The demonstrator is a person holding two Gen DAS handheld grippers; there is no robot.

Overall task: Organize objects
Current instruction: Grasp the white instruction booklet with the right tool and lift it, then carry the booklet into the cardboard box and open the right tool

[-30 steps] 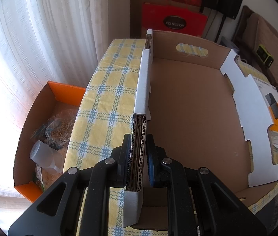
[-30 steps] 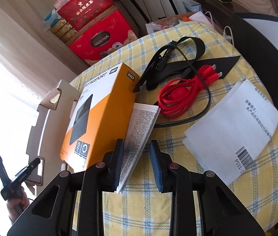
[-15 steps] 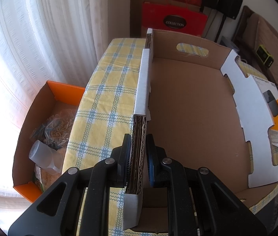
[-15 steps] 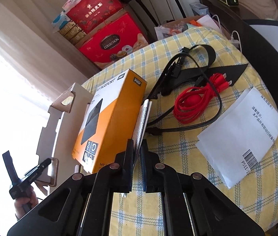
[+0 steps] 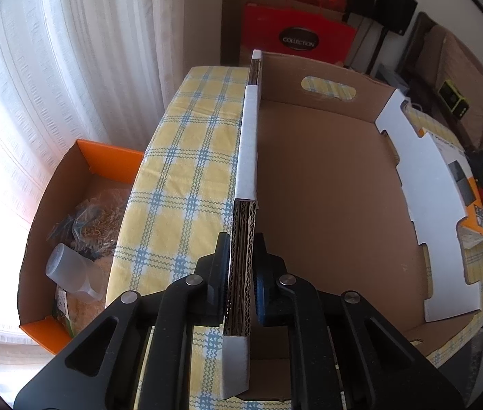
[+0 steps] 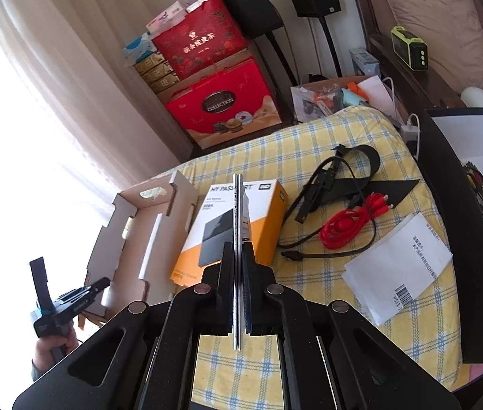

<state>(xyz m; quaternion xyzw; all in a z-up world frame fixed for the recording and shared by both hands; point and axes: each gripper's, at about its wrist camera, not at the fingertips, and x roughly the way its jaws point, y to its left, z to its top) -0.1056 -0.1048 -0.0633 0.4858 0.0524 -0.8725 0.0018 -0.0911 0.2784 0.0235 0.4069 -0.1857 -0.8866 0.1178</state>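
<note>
My right gripper (image 6: 240, 287) is pinched tight on a thin folded white printed leaflet (image 6: 239, 225), held edge-up above the orange-and-white hard-drive box (image 6: 238, 225). My left gripper (image 5: 241, 273) clamps the corrugated side wall of the open brown cardboard tray (image 5: 326, 184) on the yellow checked tablecloth (image 5: 186, 171). The leaflet is limp and caught only at one end, so I reckon it could slide out or fan open on the way over. It might also snag the tray's notched white wall (image 5: 425, 191), and a tug there could drag the tray askew.
</note>
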